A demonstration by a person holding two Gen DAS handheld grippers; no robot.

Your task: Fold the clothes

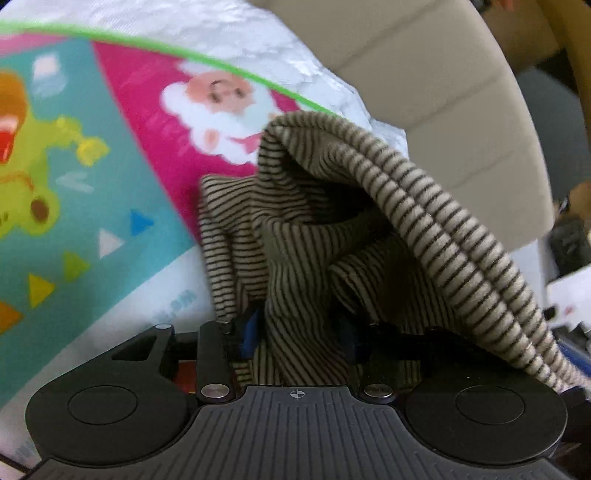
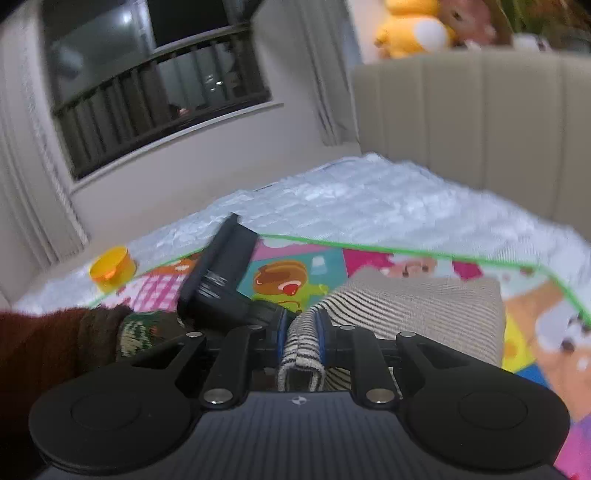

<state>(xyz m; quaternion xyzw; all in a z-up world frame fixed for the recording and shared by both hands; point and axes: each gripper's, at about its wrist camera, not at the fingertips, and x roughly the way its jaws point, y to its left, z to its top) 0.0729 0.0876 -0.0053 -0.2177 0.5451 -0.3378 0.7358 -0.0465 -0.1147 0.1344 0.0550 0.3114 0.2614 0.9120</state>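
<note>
A beige garment with thin dark stripes (image 1: 314, 236) fills the middle of the left wrist view, bunched and lifted over a colourful cartoon mat (image 1: 92, 192). My left gripper (image 1: 301, 332) is shut on a fold of it, blue pads (image 1: 249, 332) pressed against the cloth. A thick ribbed edge (image 1: 443, 236) arches over to the right. In the right wrist view my right gripper (image 2: 302, 332) is shut on a narrow striped fold (image 2: 299, 354), and the rest of the striped garment (image 2: 417, 299) lies ahead on the mat (image 2: 535, 332). The left gripper's black body (image 2: 218, 280) shows at left.
The mat lies on a white quilted bed cover (image 2: 369, 199). A beige padded headboard (image 2: 472, 122) stands behind, a window (image 2: 155, 92) to the left. An orange cap (image 2: 110, 271) sits on the bed at left. A dark red sleeve (image 2: 44, 347) enters from the left. Plush toys (image 2: 417, 29) top the headboard.
</note>
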